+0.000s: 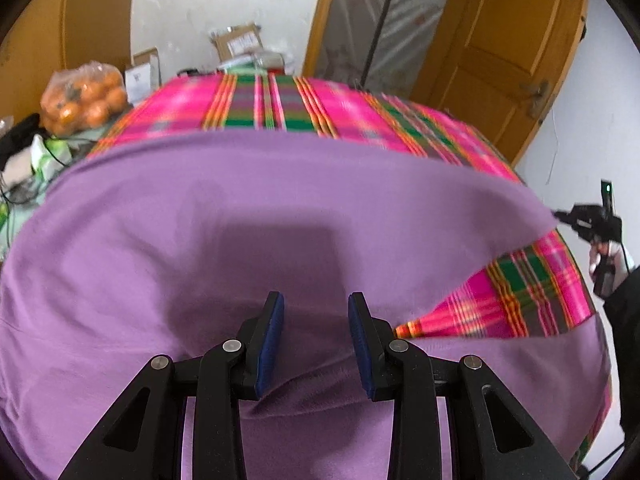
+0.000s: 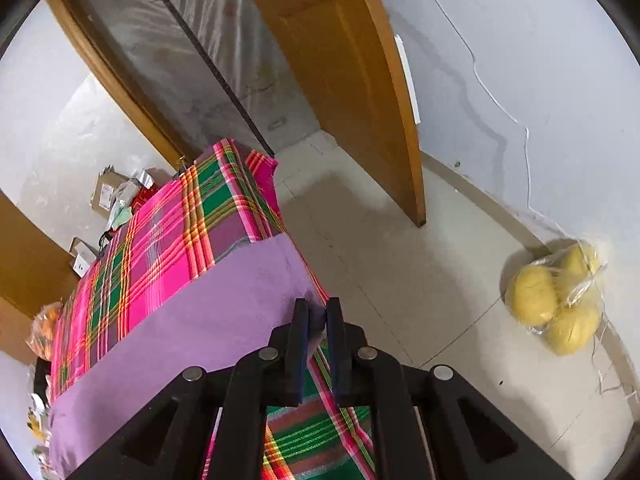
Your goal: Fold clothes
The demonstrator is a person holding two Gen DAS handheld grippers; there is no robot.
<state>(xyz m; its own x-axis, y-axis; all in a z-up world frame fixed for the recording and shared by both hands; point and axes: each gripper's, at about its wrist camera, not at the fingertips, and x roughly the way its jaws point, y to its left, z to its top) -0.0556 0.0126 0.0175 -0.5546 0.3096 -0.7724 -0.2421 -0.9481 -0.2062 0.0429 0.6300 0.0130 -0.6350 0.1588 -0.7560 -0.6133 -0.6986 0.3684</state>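
A purple garment [image 1: 240, 220] lies spread over a table covered by a pink and green plaid cloth [image 1: 260, 108]. My left gripper [image 1: 316, 320] hovers just above the garment's middle, open, with nothing pinched between its blue pads. At the right edge of the left wrist view, my right gripper [image 1: 559, 215] holds the garment's far corner, which is pulled out to a point. In the right wrist view that gripper [image 2: 318, 320] is shut on the corner of the purple garment [image 2: 200, 320] at the table's edge, over the plaid cloth [image 2: 160, 232].
A bag of oranges [image 1: 84, 96] and cardboard boxes [image 1: 236, 42] sit beyond the table's far left. A wooden door [image 2: 352, 80] stands open to the right. A bag of yellow fruit [image 2: 560, 300] lies on the tiled floor by the wall. A hand [image 1: 608, 256] grips the right tool.
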